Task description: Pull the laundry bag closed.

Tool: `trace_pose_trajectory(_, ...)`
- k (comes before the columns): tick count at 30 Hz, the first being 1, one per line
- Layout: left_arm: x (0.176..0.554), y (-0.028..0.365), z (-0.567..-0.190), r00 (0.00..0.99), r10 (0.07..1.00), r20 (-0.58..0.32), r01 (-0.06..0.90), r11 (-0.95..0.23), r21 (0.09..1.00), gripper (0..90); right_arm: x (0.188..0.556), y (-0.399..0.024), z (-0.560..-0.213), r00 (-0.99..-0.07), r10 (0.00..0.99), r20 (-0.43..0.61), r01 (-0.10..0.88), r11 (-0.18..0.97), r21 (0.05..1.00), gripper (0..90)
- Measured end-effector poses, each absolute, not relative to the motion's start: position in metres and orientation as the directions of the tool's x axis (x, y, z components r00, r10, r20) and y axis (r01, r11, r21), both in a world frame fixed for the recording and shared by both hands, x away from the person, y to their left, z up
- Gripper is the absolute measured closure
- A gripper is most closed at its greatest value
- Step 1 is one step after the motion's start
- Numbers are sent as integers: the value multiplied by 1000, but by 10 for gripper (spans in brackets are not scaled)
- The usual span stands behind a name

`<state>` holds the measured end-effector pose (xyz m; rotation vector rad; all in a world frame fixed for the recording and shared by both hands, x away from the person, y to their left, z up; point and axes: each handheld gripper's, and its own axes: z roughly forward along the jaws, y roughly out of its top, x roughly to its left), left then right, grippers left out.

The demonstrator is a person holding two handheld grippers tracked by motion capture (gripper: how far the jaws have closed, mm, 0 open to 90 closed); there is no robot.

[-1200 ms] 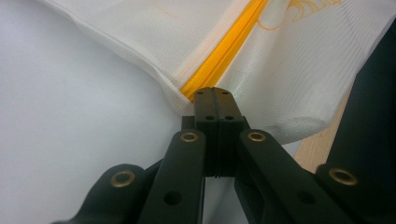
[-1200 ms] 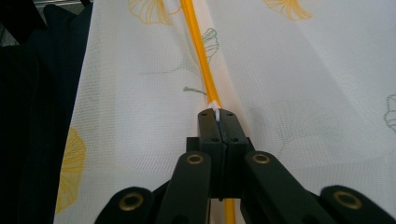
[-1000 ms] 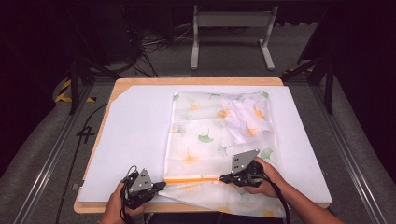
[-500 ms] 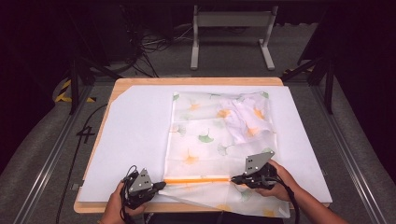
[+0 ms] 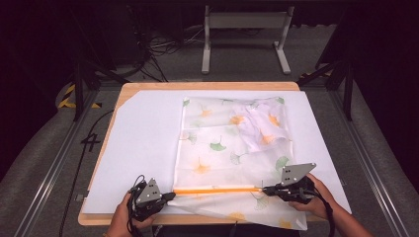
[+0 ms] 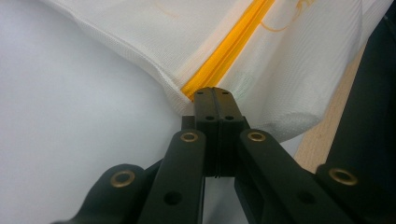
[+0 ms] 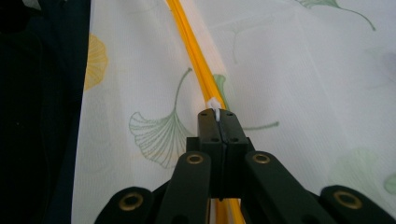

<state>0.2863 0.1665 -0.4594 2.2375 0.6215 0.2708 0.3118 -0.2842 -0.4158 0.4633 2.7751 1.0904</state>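
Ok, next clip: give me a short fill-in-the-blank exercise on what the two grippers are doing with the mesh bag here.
1. The zipper on the mesh bag is coloured ____.
2. The left gripper is clamped on the bag at the zipper's ____.
3. The right gripper is shut on the small white ____ of the zipper.
4. The bag is printed with green and orange ____.

Missing words: orange; end; pull tab; leaves

Right tool [image 5: 264, 189]: shifted rightward along the orange zipper [image 5: 217, 189], its white pull pinched; closed zipper stretch now longer.
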Motion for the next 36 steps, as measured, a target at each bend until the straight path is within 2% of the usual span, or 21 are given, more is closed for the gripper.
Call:
trace_pose_trajectory(20,286,166,-459,862,507,11,335,-587,737,900,295,-347,-418,-908,419,1,301,649,699,900)
trace_pose_trajectory(36,286,166,-459,863,505,6,337,-585,738,900,286,-372,-415,-889,457,0,319,620,717,900)
